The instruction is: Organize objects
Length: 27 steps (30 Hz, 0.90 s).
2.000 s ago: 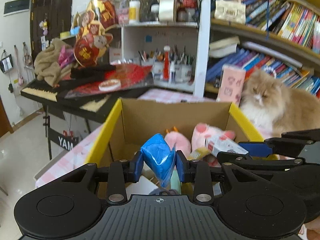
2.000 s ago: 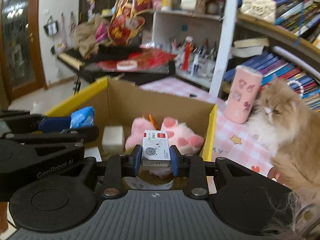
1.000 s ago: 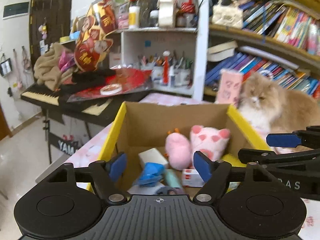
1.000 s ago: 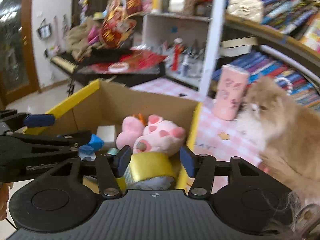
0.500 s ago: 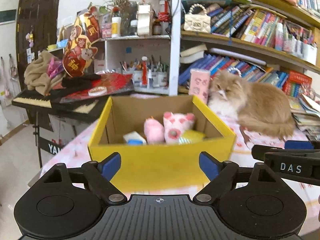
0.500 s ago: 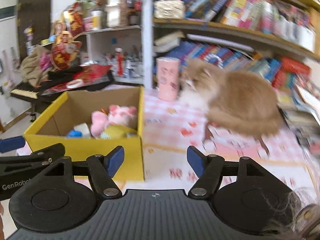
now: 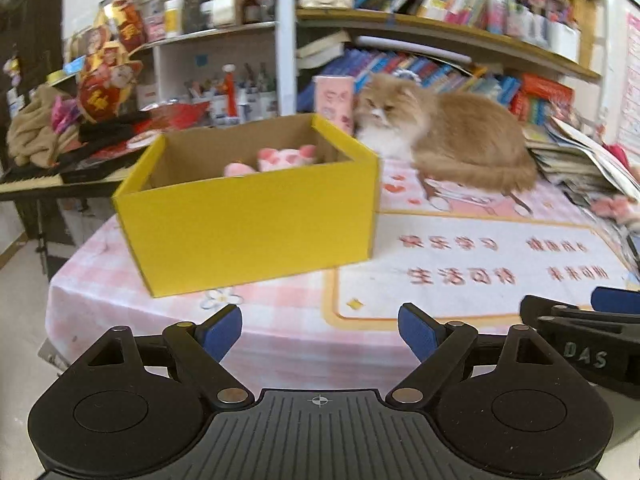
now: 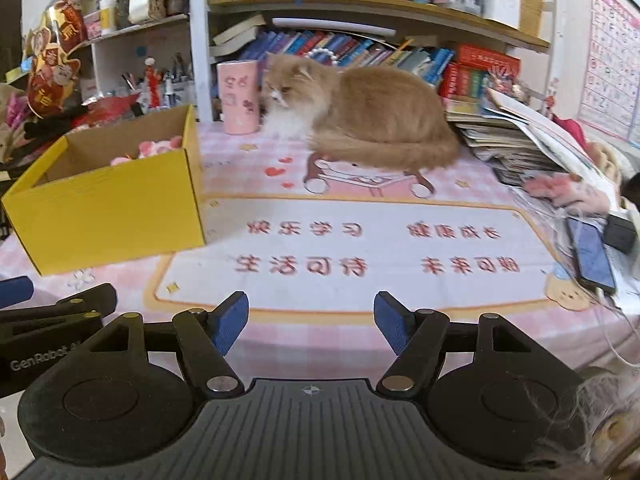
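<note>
A yellow cardboard box (image 7: 256,224) stands on the left of the table; it also shows in the right wrist view (image 8: 108,216). A pink plush toy (image 7: 286,157) sticks up inside it; the other things in it are hidden by the wall. My left gripper (image 7: 320,330) is open and empty, well back from the box above the table's near edge. My right gripper (image 8: 312,320) is open and empty, to the right of the box over the printed mat (image 8: 360,256).
A ginger cat (image 8: 360,116) lies at the back of the table beside a pink cup (image 8: 238,96). Stacked books and papers (image 8: 532,136), a phone (image 8: 592,256) and a pink item (image 8: 568,192) lie on the right. Shelves stand behind; a keyboard (image 7: 28,180) is far left.
Both grippers let go of their items into the box, the blue packet and the small white box, then opened and pulled back and away from the box.
</note>
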Available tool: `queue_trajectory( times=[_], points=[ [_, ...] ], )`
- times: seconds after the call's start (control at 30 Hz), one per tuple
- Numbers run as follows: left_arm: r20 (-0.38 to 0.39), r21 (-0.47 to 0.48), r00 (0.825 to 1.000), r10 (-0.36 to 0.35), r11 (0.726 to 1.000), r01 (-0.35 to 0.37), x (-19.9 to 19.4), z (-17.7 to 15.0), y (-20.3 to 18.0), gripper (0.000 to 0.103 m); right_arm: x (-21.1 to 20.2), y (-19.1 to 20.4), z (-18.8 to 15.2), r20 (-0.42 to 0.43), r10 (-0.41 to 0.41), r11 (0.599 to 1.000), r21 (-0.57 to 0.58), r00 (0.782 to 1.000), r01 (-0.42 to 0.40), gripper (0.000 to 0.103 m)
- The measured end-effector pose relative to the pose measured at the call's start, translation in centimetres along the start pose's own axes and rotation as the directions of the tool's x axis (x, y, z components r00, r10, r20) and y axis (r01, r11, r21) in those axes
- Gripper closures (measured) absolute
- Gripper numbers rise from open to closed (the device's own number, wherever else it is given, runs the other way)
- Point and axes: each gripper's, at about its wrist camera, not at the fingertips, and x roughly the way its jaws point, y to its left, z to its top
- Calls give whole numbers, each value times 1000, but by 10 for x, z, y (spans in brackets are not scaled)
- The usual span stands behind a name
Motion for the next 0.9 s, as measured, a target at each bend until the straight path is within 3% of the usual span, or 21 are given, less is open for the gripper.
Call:
queue_trajectory(
  times=[0.73,0.9],
  points=[
    [17,81,999,39,996,-40,2,3,-48,11,-3,-31,-10,-27,-116,992,51,993,118,33],
    [9,70,999,47,996,-47,2,2,-47,8,-1,-36,-11,-40,-125,989,72,991,128,26]
  ],
)
